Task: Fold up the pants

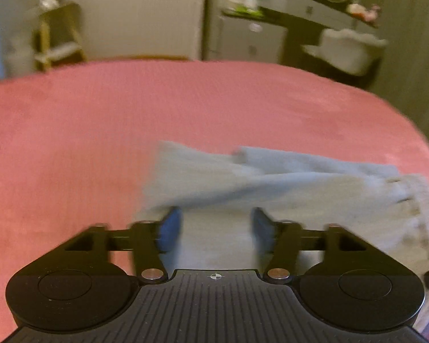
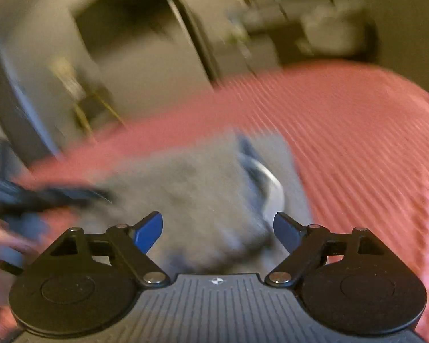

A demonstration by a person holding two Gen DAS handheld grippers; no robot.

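Observation:
Light grey pants (image 1: pixel 271 183) lie bunched on a pink ribbed bed cover (image 1: pixel 71 143), with the gathered waistband at the right edge. My left gripper (image 1: pixel 216 223) is open, its blue-padded fingers apart with grey cloth lying between them. In the right wrist view, which is badly blurred, the pants (image 2: pixel 191 197) lie in a heap on the pink cover (image 2: pixel 357 143). My right gripper (image 2: pixel 218 228) is open just above the heap. The other gripper (image 2: pixel 43 197) shows as a dark blur at the left of the pants.
Beyond the far bed edge stand a small wooden shelf (image 1: pixel 57 37), a grey cabinet (image 1: pixel 243 37) and a dark desk with a white bin (image 1: pixel 349 51). A hand (image 2: pixel 3 251) shows at the left edge of the right wrist view.

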